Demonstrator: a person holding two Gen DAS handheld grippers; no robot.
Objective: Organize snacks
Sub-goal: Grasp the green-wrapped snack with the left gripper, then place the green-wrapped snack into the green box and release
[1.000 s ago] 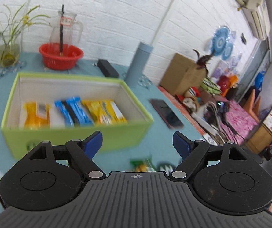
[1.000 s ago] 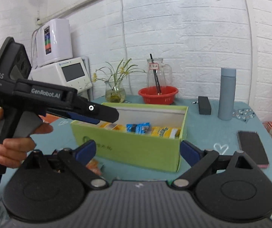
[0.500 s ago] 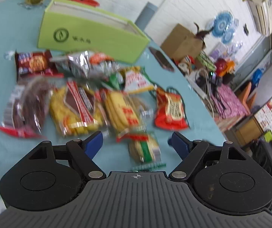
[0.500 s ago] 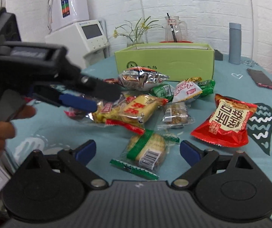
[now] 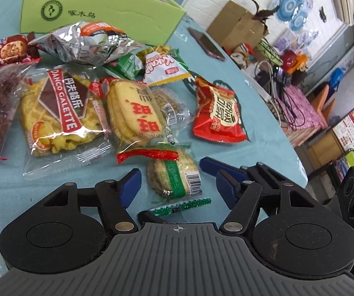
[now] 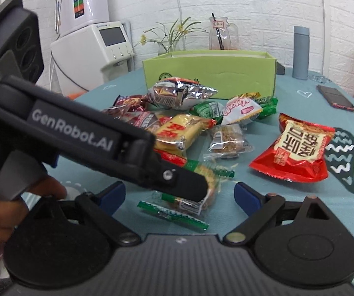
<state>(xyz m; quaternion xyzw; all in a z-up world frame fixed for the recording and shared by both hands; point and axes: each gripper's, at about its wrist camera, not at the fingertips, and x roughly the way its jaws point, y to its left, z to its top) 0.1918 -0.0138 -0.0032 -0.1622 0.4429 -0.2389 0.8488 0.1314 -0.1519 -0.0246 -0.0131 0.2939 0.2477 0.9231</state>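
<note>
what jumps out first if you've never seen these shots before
A heap of snack packets sprawls over the teal tablecloth, the bright red packet at its right edge, with the lime-green box standing behind. Nearest, the left gripper straddles a green-banded cracker packet; its jaws have just been closing but do not yet press it. The right gripper hovers open just behind the same packet.

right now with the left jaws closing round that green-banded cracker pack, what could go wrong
1. The left gripper has just been closing, with the green-banded cracker pack between its jaws but not yet pressed: a hard squeeze may crack the crackers.
2. The pack's top edge sits against the yellow rice cracker pack, which could get dragged along.
3. The right gripper hovers open close by, so the two tools might collide.
</note>
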